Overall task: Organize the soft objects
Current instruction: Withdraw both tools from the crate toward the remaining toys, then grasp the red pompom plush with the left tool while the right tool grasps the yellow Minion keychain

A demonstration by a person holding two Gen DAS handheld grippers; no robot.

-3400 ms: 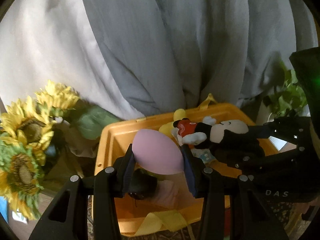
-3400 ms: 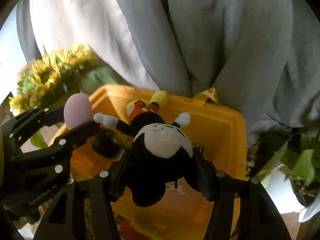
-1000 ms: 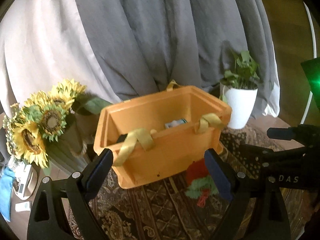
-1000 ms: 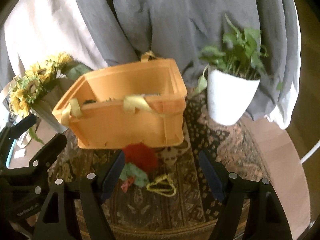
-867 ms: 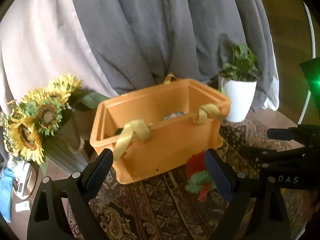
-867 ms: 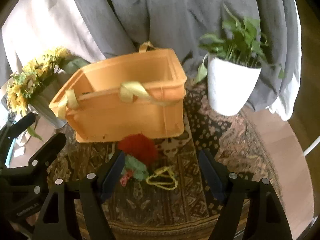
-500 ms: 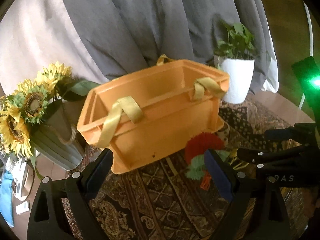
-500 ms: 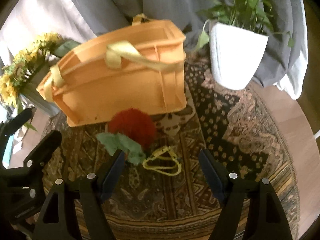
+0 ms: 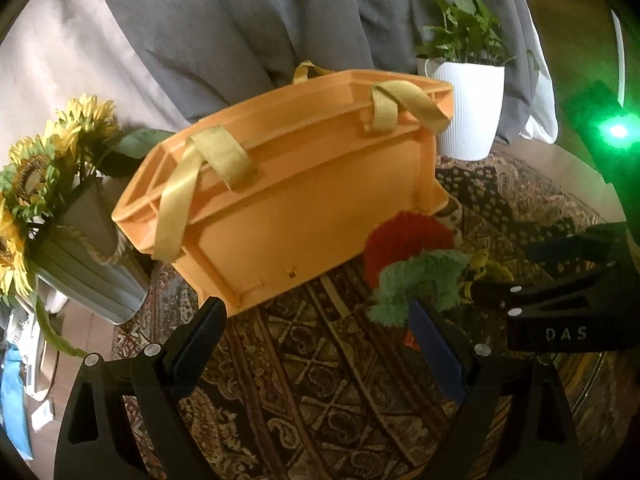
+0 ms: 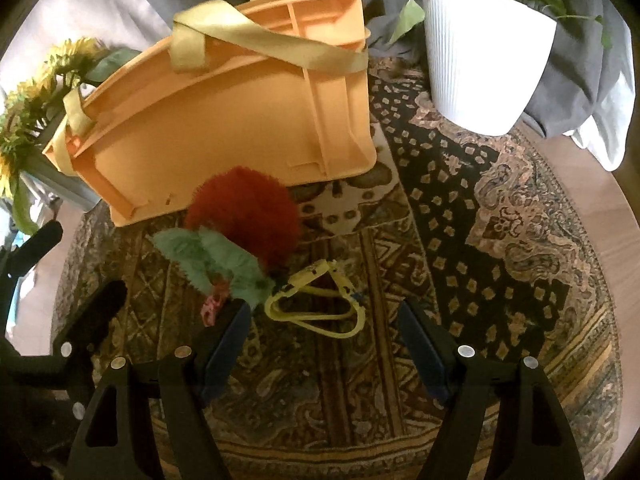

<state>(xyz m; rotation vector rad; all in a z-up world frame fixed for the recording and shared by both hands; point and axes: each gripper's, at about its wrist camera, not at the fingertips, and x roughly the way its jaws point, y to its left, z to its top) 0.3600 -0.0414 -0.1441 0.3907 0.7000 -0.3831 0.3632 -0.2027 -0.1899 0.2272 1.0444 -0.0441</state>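
Resting on the patterned rug (image 10: 500,216), a red plush toy (image 10: 244,212) with green leafy trim lies just in front of the orange bin (image 10: 224,120), touching its near wall (presumably the next item bound for storage). Yellow cord loop (image 10: 320,304): attached beside the plush, flat on the rug. Right tongs (image 10: 324,344): spread wide, empty, aimed at the loop and plush, likely lining up a pick. Left tongs (image 9: 316,344): equally wide, empty, the plush at its right finger. Bin straps (image 9: 200,168) drape outward, leaving the mouth unobstructed. White planter (image 10: 488,52) and sunflowers (image 9: 36,176) flank the bin.
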